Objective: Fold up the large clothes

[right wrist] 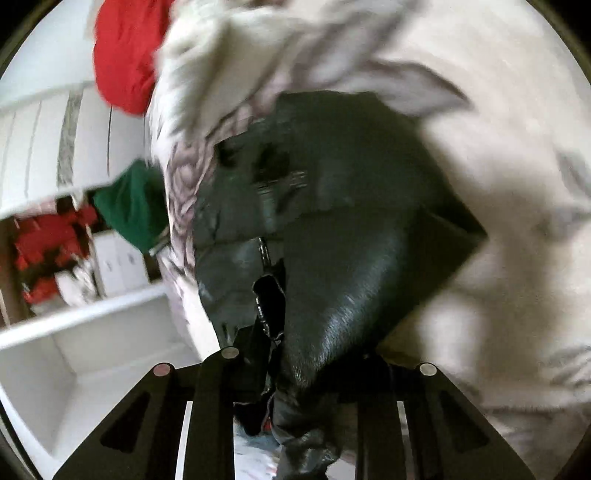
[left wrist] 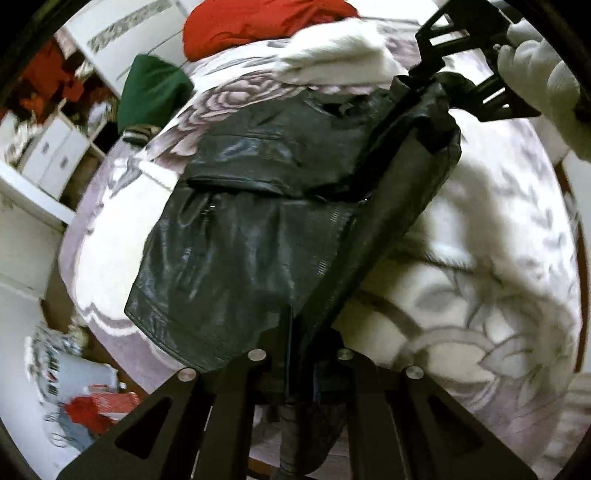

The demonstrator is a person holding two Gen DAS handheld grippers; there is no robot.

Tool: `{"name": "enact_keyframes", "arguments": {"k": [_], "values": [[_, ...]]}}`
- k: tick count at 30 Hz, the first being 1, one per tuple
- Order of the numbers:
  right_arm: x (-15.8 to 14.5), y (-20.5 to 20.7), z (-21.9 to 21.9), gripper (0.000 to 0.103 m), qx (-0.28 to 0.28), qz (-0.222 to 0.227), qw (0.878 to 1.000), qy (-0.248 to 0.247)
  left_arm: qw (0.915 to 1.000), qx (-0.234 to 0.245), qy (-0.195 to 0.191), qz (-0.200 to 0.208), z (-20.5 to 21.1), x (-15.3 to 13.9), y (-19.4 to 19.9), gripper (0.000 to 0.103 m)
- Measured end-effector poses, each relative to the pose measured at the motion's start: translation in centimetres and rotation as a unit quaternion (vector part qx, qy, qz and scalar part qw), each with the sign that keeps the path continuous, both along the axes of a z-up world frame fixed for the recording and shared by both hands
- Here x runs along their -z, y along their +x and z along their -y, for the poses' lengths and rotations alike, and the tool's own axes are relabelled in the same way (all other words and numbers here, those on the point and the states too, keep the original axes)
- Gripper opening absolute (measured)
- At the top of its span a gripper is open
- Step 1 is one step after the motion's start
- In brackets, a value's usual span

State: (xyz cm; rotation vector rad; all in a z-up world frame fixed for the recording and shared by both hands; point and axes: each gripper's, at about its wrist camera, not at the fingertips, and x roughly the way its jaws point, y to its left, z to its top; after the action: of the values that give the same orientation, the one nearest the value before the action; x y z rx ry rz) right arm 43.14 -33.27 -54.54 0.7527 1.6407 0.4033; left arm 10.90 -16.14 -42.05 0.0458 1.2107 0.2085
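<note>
Floral bedspread [left wrist: 480,258] underneath. Black leather jacket [left wrist: 229,236] lies mostly flat on it, right edge lifted taut. Left gripper [left wrist: 299,369] pinches hem end; right gripper [left wrist: 436,85] pinches collar end. Looks like first side fold under way; other side and halving left.

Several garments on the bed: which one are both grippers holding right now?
The black leather jacket, gripped by the left gripper and right gripper. The red garment and green garment lie untouched at the far edge.
</note>
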Motion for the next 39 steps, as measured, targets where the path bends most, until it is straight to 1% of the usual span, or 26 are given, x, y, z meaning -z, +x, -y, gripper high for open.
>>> {"name": "enact_keyframes", "arguments": {"k": [4, 8, 10, 12, 14, 15, 16, 17, 18, 19, 20, 21, 22, 23, 25, 26, 27, 29, 30, 31, 32, 33, 34, 36, 37, 39], "values": [[-3.4, 2.0, -8.1, 0.025, -0.05, 0.02, 0.997, -0.056, 0.9969, -0.038, -0.069, 0.001, -6.7, -0.9, 0.9, 0.005], [-4.2, 3.6, -17.5, 0.025, -0.071, 0.026, 0.994, -0.084, 0.9911, -0.073, -0.112, 0.001, -13.0, -0.7, 1.6, 0.005], [-4.1, 3.8, -21.6, 0.025, -0.091, 0.03, 0.991, -0.096, 0.9849, -0.098, -0.143, -0.001, -17.1, 0.4, 1.9, 0.005], [-3.1, 4.1, -26.4, 0.025, -0.106, 0.024, 0.987, -0.118, 0.9785, -0.121, -0.167, -0.008, -20.5, 1.9, 2.0, 0.005], [-0.8, 4.3, -31.3, 0.025, -0.142, 0.021, 0.977, -0.159, 0.9718, -0.13, -0.195, -0.027, -23.5, 4.5, 2.4, 0.006], [0.5, 4.1, -32.2, 0.026, -0.145, 0.013, 0.974, -0.174, 0.9665, -0.137, -0.213, -0.04, -25.0, 6.5, 2.7, 0.007], [1.9, 4.1, -33.4, 0.031, -0.156, 0.003, 0.969, -0.19, 0.9594, -0.144, -0.237, -0.053, -26.3, 8.5, 2.8, 0.01], [3.4, 4.3, -34.7, 0.034, -0.172, -0.007, 0.965, -0.197, 0.9537, -0.147, -0.255, -0.06, -27.1, 9.7, 2.9, 0.013], [4.1, 4.4, -34.8, 0.043, -0.173, -0.016, 0.966, -0.191, 0.9443, -0.152, -0.284, -0.067, -28.2, 11.4, 2.9, 0.016], [4.5, 4.5, -34.7, 0.056, -0.165, -0.026, 0.971, -0.17, 0.9325, -0.16, -0.316, -0.069, -29.2, 12.3, 2.7, 0.02], [4.3, 4.6, -34.2, 0.062, -0.15, -0.032, 0.98, -0.13, 0.9232, -0.166, -0.34, -0.068, -29.8, 12.7, 2.5, 0.022], [3.9, 4.5, -33.5, 0.072, -0.142, -0.032, 0.985, -0.096, 0.909, -0.172, -0.375, -0.063, -30.5, 12.9, 2.0, 0.024], [3.2, 4.6, -32.5, 0.073, -0.134, -0.032, 0.989, -0.056, 0.8996, -0.176, -0.396, -0.059, -31.1, 12.9, 1.5, 0.028], [2.2, 4.6, -30.9, 0.073, -0.121, -0.03, 0.992, -0.008, 0.8947, -0.179, -0.405, -0.058, -31.4, 12.9, 1.0, 0.031], [0.6, 4.5, -28.0, 0.073, -0.093, -0.021, 0.994, 0.052, 0.8843, -0.187, -0.424, -0.056, -31.9, 12.6, -0.1, 0.036], [-0.3, 4.4, -26.3, 0.073, -0.076, -0.01, 0.995, 0.055, 0.8838, -0.191, -0.423, -0.058, -32.0, 12.4, -0.4, 0.041], [-1.5, 4.2, -24.5, 0.073, -0.062, 0.009, 0.997, 0.033, 0.887, -0.196, -0.414, -0.06, -32.1, 12.0, -0.8, 0.042], [-2.1, 3.8, -23.1, 0.066, -0.066, 0.028, 0.997, -0.01, 0.8938, -0.202, -0.397, -0.054, -32.2, 11.2, -1.1, 0.043], [-1.6, 3.5, -23.4, 0.048, -0.085, 0.024, 0.996, -0.028, 0.8984, -0.204, -0.386, -0.05, -32.3, 10.8, -1.1, 0.043], [-0.7, 3.2, -24.1, 0.027, -0.102, 0.017, 0.994, -0.041, 0.906, -0.206, -0.367, -0.047, -32.4, 10.4, -1.0, 0.043], [0.6, 2.8, -25.6, 0.022, -0.123, 0.01, 0.991, -0.05, 0.9134, -0.205, -0.349, -0.045, -32.3, 10.0, -0.7, 0.043], [1.9, 2.4, -27.1, 0.021, -0.144, 0.009, 0.988, -0.05, 0.9204, -0.201, -0.332, -0.045, -32.3, 9.8, -0.2, 0.043], [3.2, 2.2, -28.7, 0.021, -0.167, 0.017, 0.983, -0.069, 0.9288, -0.197, -0.311, -0.047, -32.1, 9.7, 0.4, 0.043], [6.3, 2.4, -30.9, 0.021, -0.193, 0.027, 0.973, -0.121, 0.9409, -0.182, -0.281, -0.049, -31.8, 9.6, 1.6, 0.043], [7.3, 2.6, -31.2, 0.02, -0.192, 0.025, 0.973, -0.123, 0.9456, -0.174, -0.27, -0.047, -31.4, 9.3, 2.6, 0.043], [6.2, 3.2, -30.5, 0.02, -0.186, 0.006, 0.977, -0.108, 0.948, -0.165, -0.27, -0.033, -30.9, 8.5, 4.1, 0.043]]}}
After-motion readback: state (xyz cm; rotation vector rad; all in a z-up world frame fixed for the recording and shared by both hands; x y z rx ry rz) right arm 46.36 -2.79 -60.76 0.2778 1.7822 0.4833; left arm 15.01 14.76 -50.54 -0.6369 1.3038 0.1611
